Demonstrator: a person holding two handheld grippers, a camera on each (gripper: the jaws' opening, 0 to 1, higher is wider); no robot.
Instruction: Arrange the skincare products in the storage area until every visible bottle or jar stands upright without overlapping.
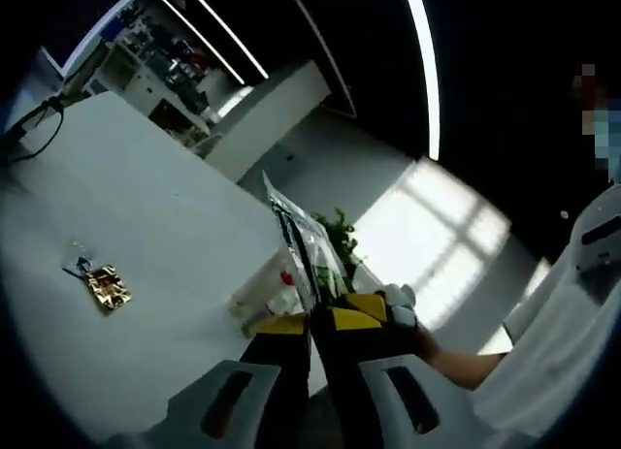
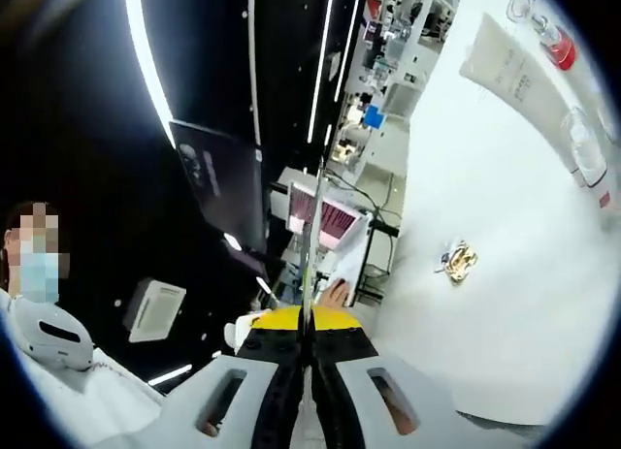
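left gripper view, left hand-held gripper (image 1: 312,325) pinching clear bag (image 1: 303,243) over white table (image 1: 146,236), right hand-held gripper (image 2: 305,335) pinching its edge

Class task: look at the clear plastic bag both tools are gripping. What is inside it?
Through the clear plastic bag, only dark strips and blurred shapes show inside. The left tool and right tool pinch its edge. Its contents cannot be identified.
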